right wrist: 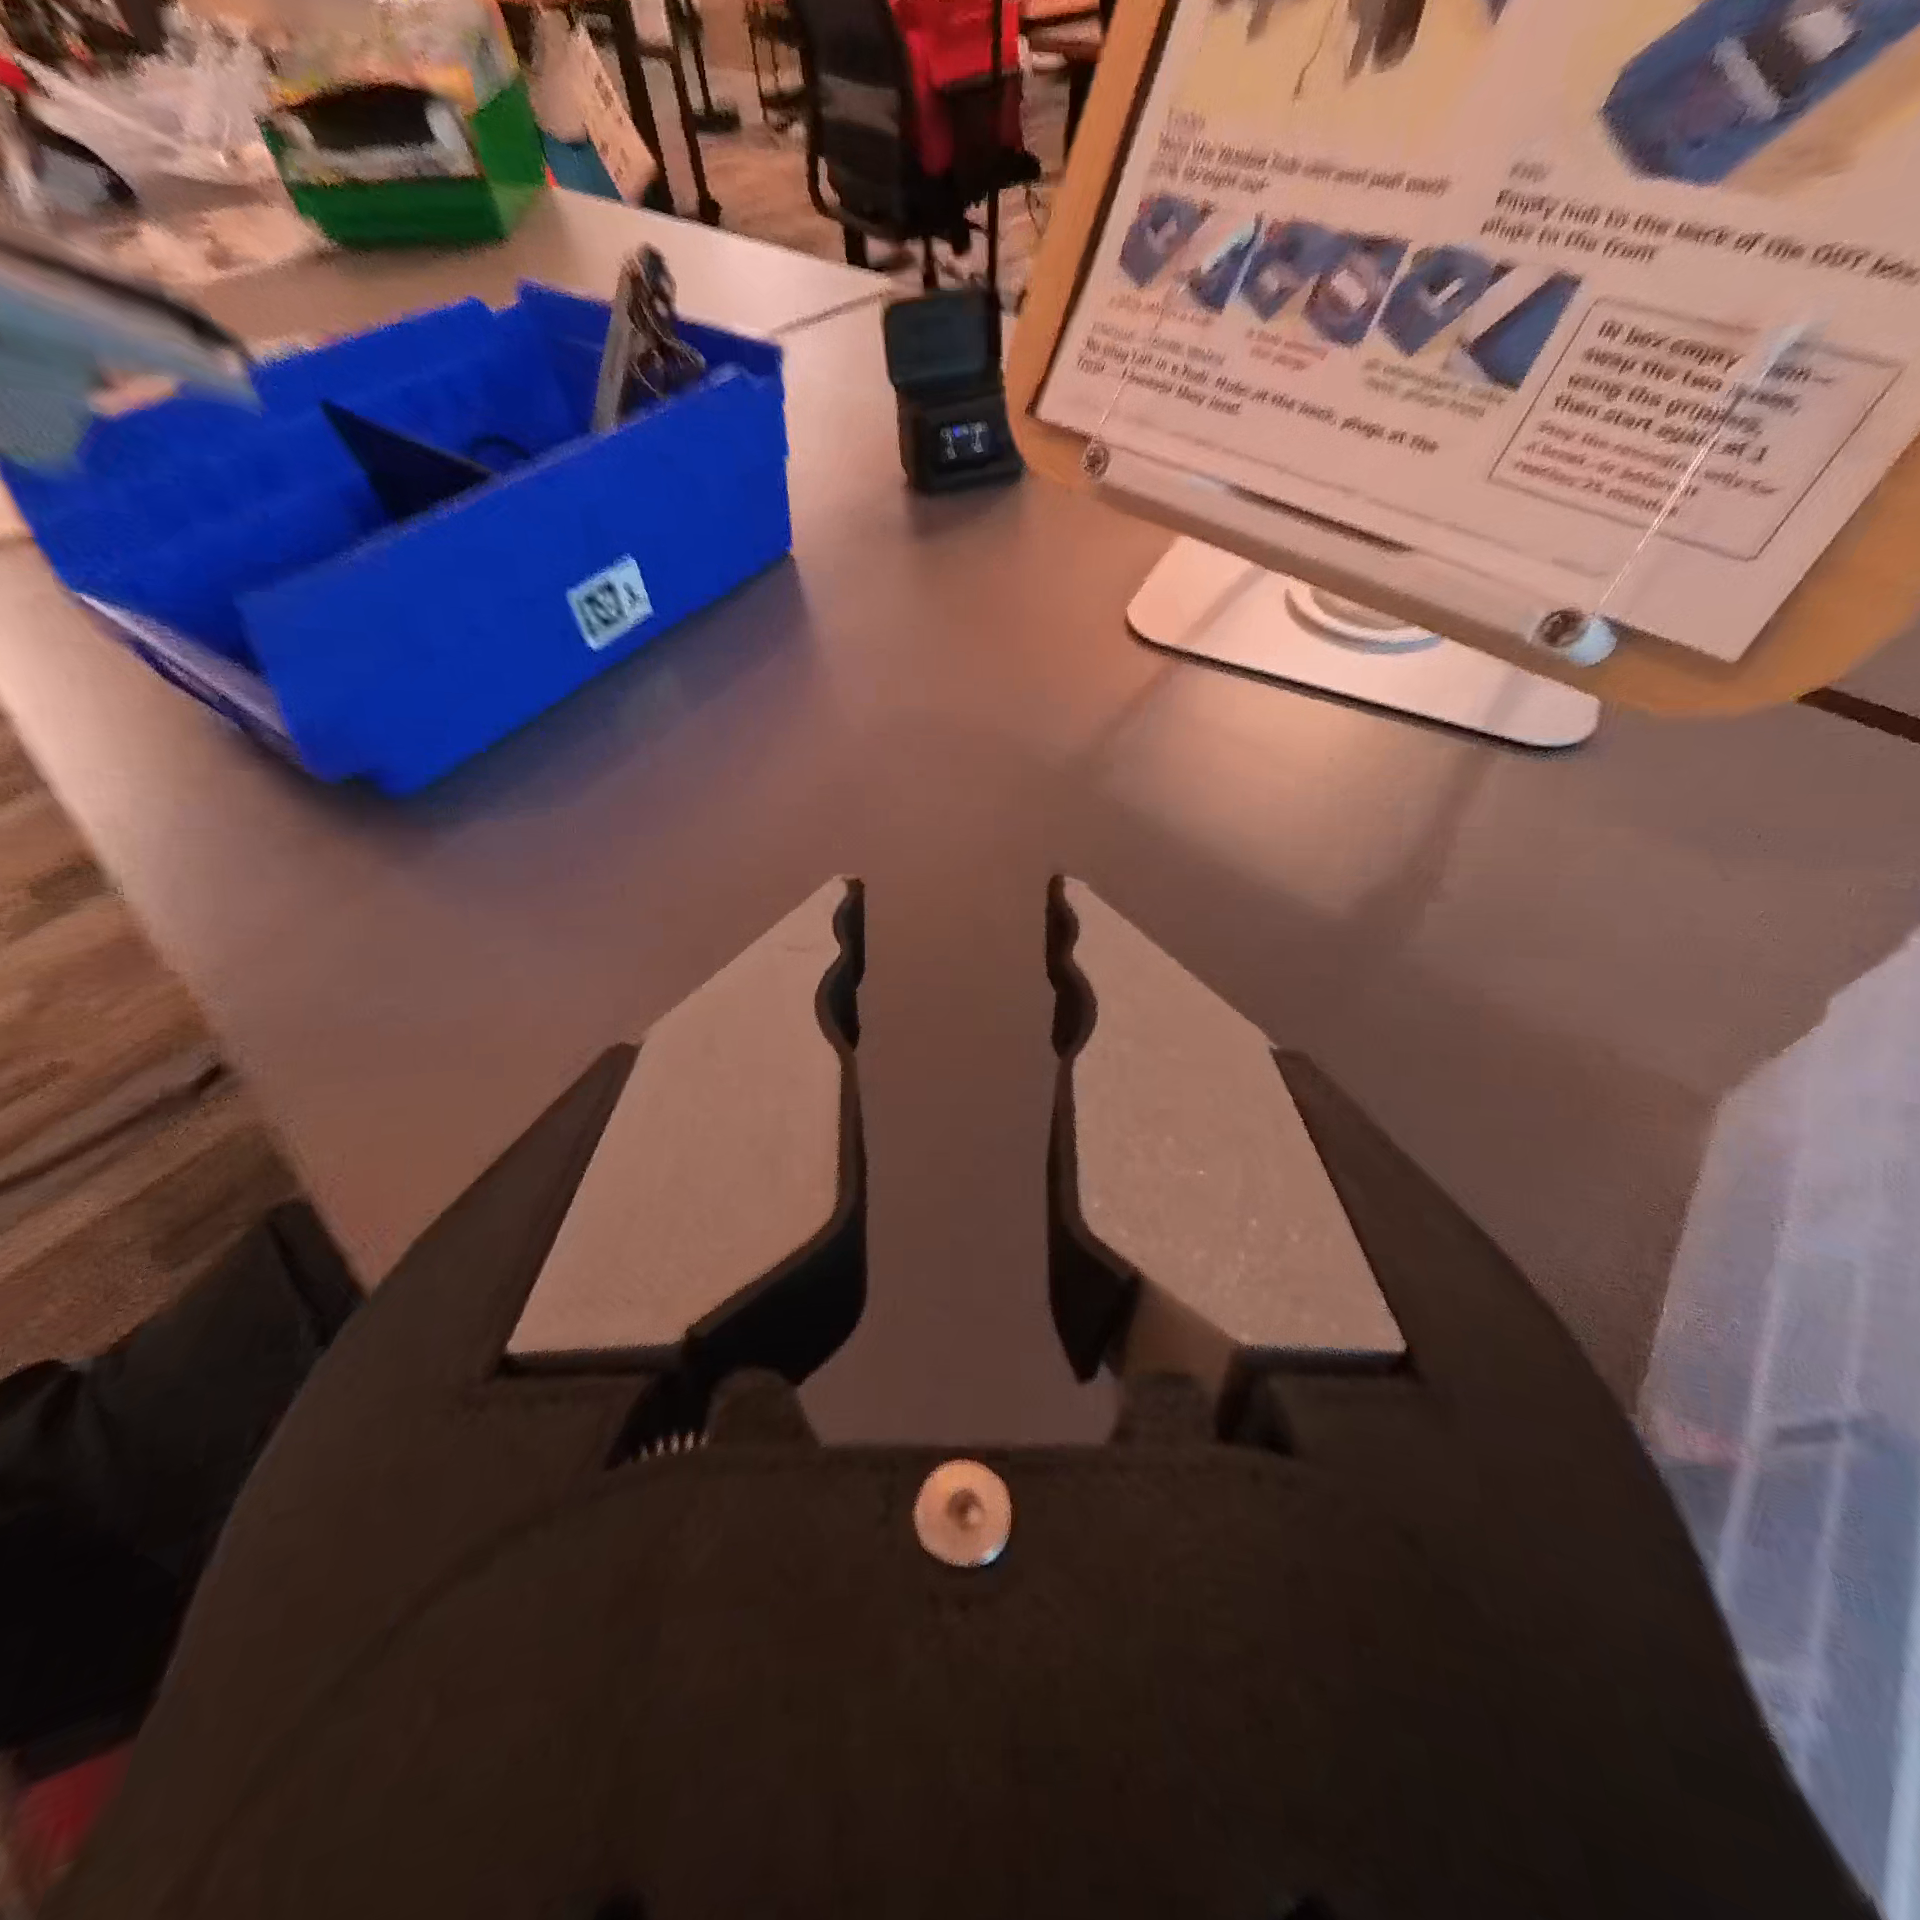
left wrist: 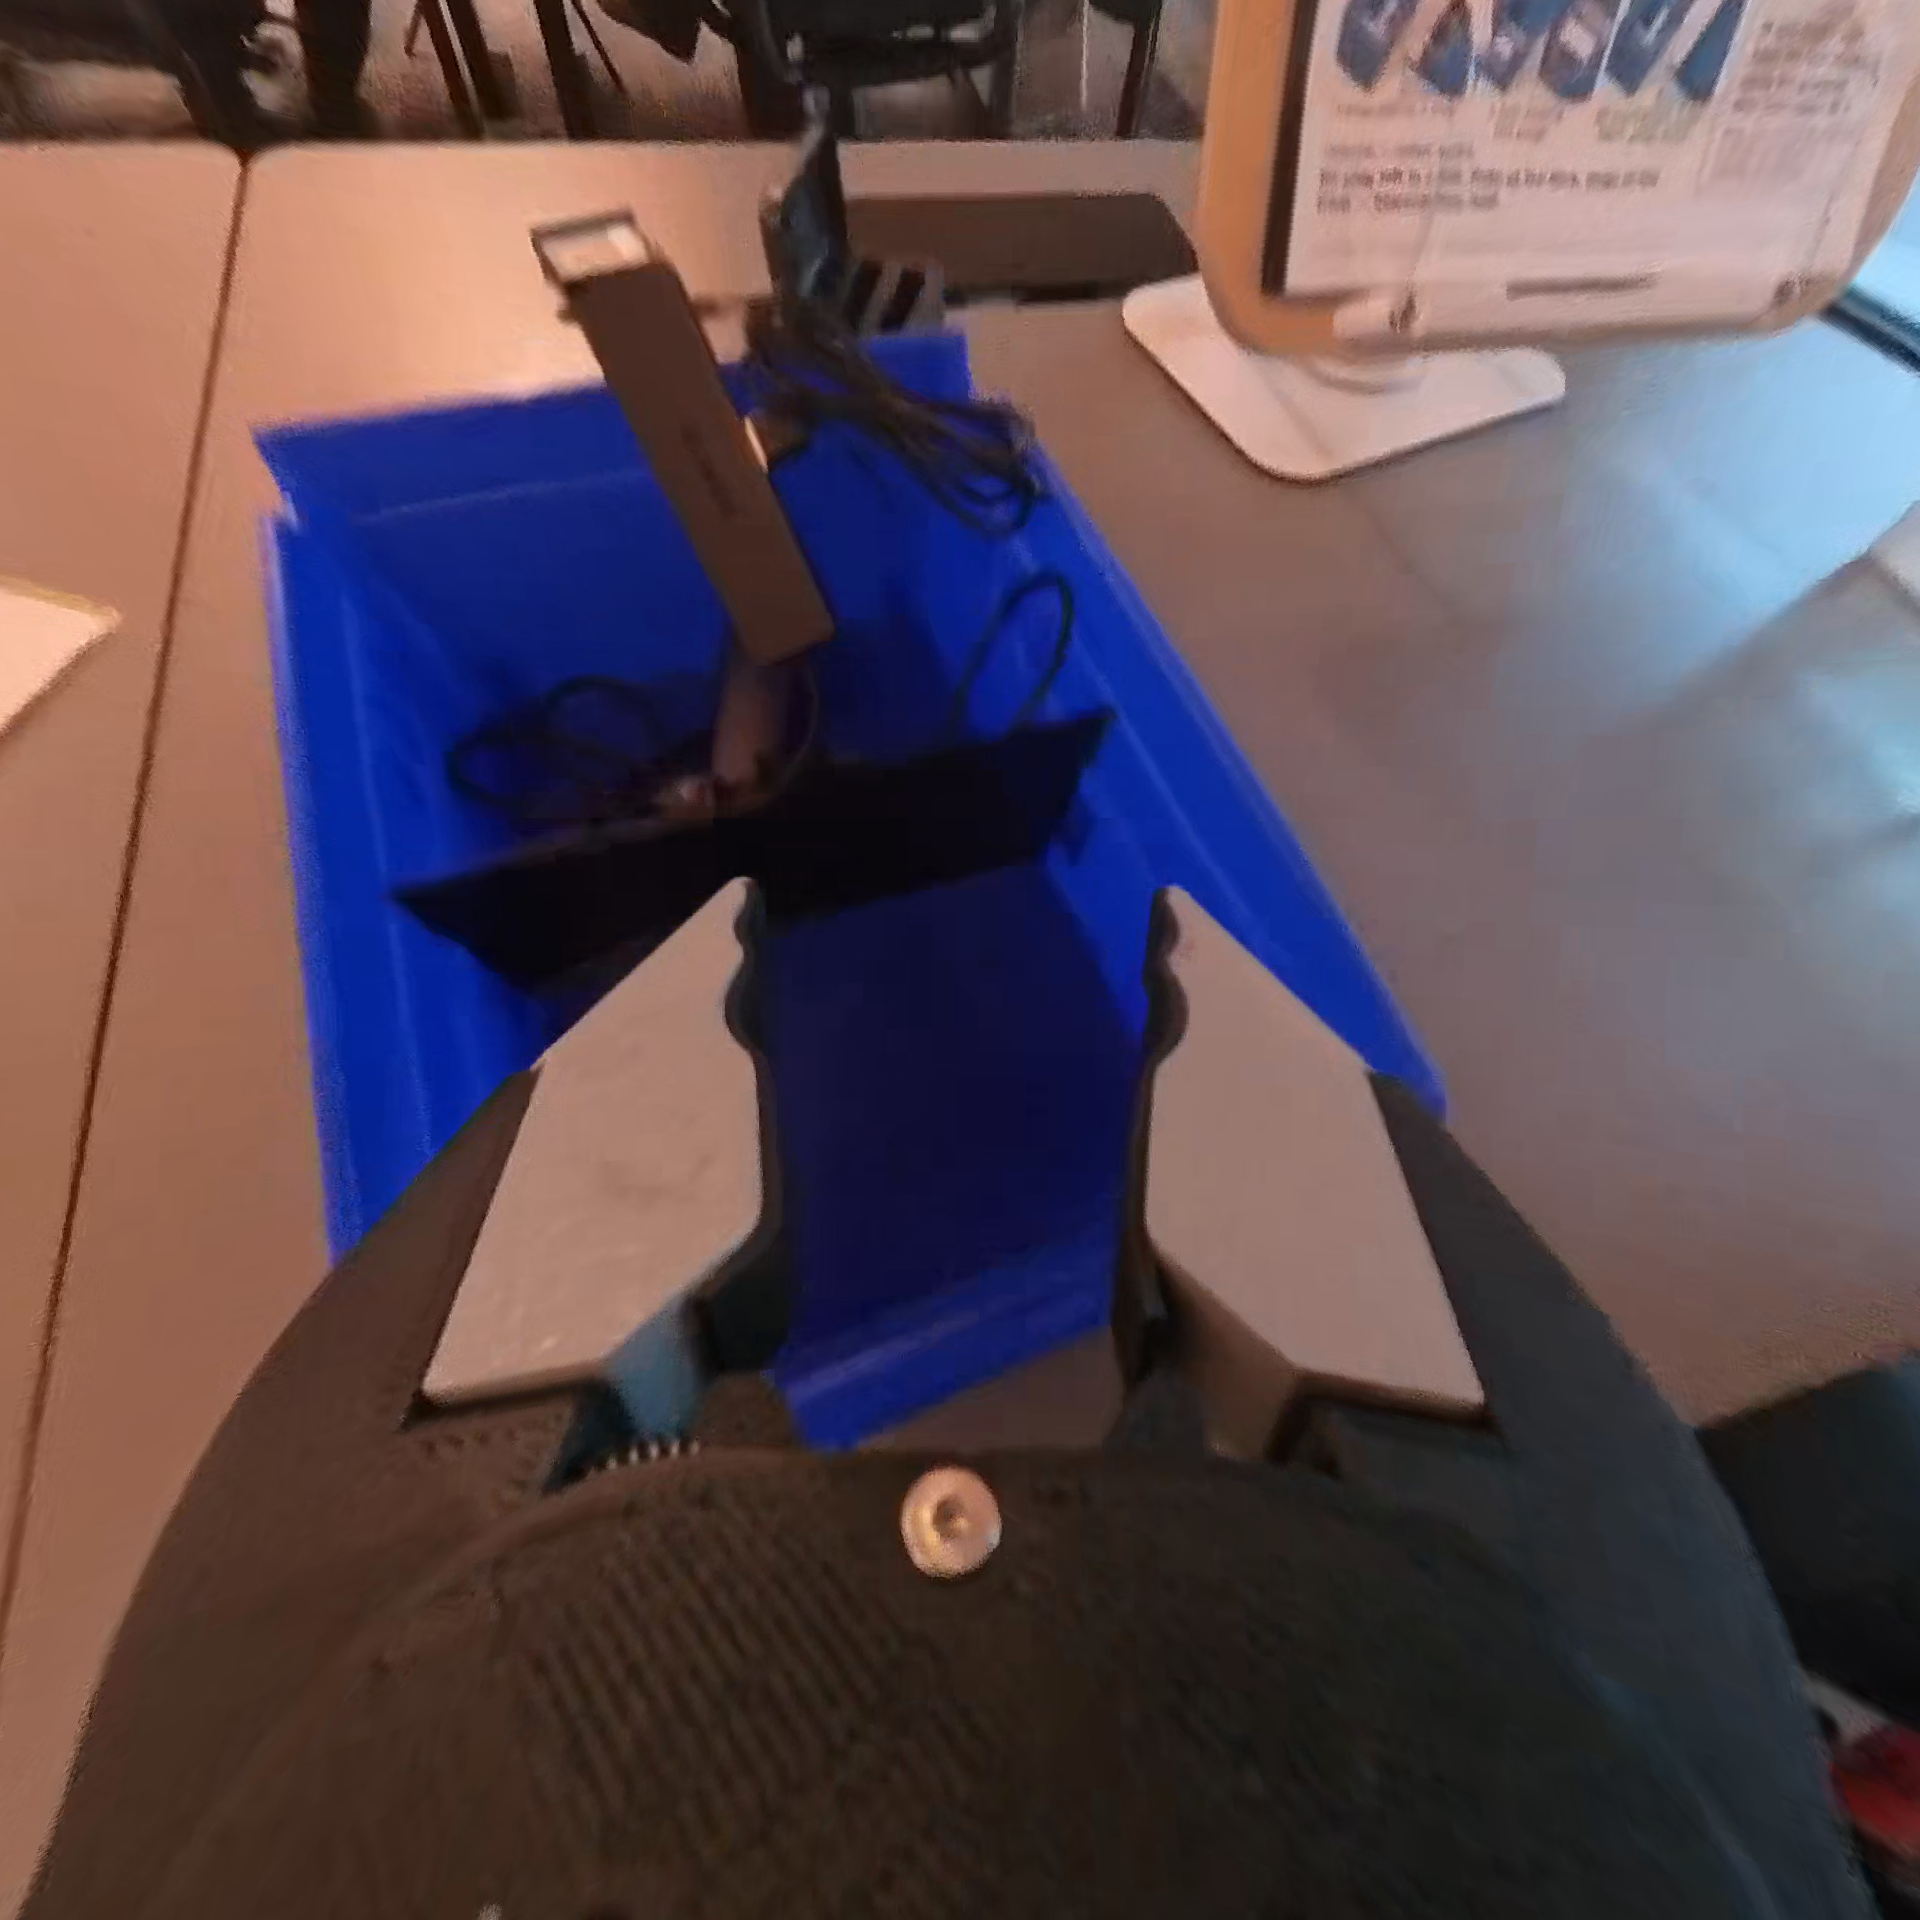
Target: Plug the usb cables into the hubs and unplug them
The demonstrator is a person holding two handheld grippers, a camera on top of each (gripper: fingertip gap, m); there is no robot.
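A blue bin (left wrist: 343, 935) stands on the table, split by a dark divider (left wrist: 790, 842). A long grey USB hub (left wrist: 707, 468) leans upright in its far compartment, among tangled black cables (left wrist: 582, 748). More black cable (left wrist: 914, 416) hangs over the far rim. My left gripper (left wrist: 956, 914) is open and empty, above the bin's near compartment. In the right wrist view the bin (right wrist: 499, 623) is at the left with the hub (right wrist: 629, 343) sticking out. My right gripper (right wrist: 954, 914) is open and empty over bare table, to the right of the bin.
An instruction board on a white stand (right wrist: 1371, 644) rises at the right; it also shows in the left wrist view (left wrist: 1340, 384). A small black device (right wrist: 951, 405) stands behind the bin. A green bin (right wrist: 416, 177) sits on a far table. A clear plastic bag (right wrist: 1808, 1351) is at the right edge. Some 40 cm of space lies between my two pairs of fingers. The long grey USB hub (left wrist: 707, 468) is about 15 cm from my left fingertips and 45 cm from my right.
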